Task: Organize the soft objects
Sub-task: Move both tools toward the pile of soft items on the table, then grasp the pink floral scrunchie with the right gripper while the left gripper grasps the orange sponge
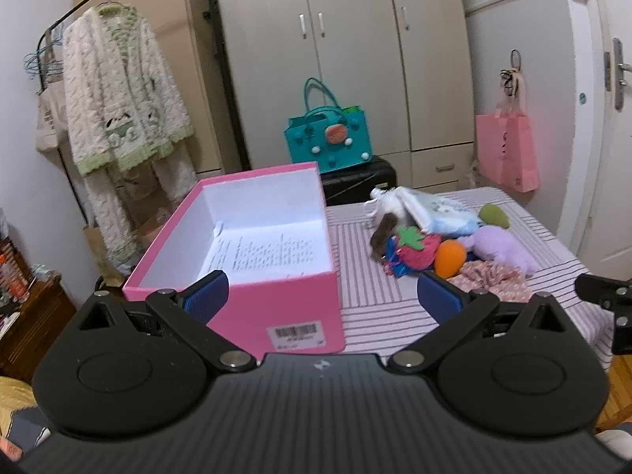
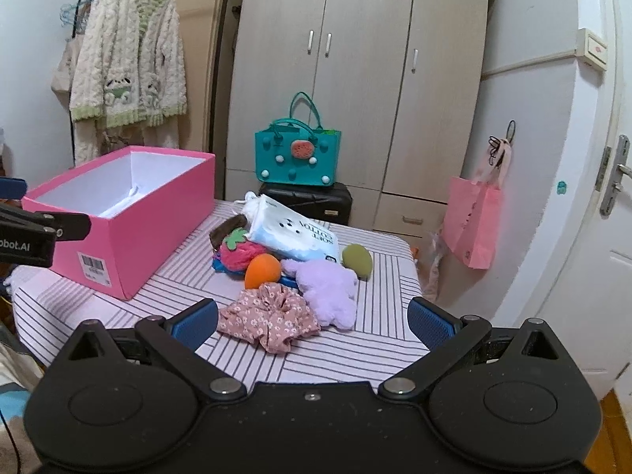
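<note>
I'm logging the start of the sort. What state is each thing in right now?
Pink box: lid off, only white paper inside.
Left gripper: open, holding nothing.
Right gripper: open, holding nothing.
Soft cotton pack: lying tilted on the pile.
Floral scrunchie: crumpled on the table, outside the box.
Wardrobe doors: closed.
Teal tote: upright on the black case.

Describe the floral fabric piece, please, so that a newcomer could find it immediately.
On the striped table, right of the pink box, lies a pile of soft things. The floral scrunchie is its nearest item: ruffled pink cloth with white flowers, touching the plain lilac plush.
</note>
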Motion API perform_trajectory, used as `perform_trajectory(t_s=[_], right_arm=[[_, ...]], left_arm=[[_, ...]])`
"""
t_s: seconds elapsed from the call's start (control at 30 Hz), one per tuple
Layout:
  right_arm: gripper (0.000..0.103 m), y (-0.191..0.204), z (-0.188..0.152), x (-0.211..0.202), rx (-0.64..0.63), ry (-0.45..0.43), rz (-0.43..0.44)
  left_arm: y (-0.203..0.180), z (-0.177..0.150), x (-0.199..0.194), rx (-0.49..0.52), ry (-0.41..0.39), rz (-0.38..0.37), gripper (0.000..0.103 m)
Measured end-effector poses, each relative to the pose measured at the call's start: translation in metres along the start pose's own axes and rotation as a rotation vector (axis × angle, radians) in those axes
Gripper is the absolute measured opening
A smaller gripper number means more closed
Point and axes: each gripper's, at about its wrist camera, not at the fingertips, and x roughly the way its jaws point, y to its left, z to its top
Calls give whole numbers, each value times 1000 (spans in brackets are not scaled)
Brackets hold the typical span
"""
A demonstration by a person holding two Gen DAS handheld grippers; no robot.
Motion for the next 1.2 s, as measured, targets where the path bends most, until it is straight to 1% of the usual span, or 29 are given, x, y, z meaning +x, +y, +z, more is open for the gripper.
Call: perform_trajectory(t_s=[0.1,0.17,0.23,0.27,0.33,0.4,0.47,0.53,0.6,0.73,0.8,0.9,1.0,1.07,1.17,1.2], right_arm=[[103,-7,1,2,-4,-44,44],[103,-12,0,5,-6,-91,84],[103,-21,-4,12,9,-145,157],[103,-26,-6,16,23,-157,189],[103,-36,-10,31,67,-151,255],[103,-42,-13,44,87,-131,283],[103,-42,-18,59,82,-101,293],[103,-38,-23,72,65,-70,310],[103,-32,-28,83,43,-44,325],[103,-16,-36,99,-29,-19,331],[103,-14,-39,106,-49,-2,339],[101,-15,-42,115,-37,16,359],[101,-14,-41,123,-19,20,364],[98,-15,-39,129,-5,26,383],[93,-14,-38,139,14,43,393],[89,-13,-38,143,12,49,389]], left_arm=[[-4,10,2,12,-13,-35,103],[-7,17,5,20,-28,-53,103],[-12,23,8,29,-55,-67,103],[-15,25,10,29,-71,-69,103],[-22,28,13,34,-114,-74,103],[-30,31,19,48,-153,-85,103],[-37,34,29,54,-168,-100,103],[-45,37,41,57,-161,-125,103],[-54,40,55,72,-137,-152,103],[-74,39,79,117,-98,-184,103],[-83,37,88,136,-80,-199,103],[-91,34,100,149,-50,-226,103],[-93,32,112,131,-13,-250,101],[-94,30,118,122,11,-272,100],[-97,27,127,117,43,-291,96],[-99,26,130,116,53,-295,93]])
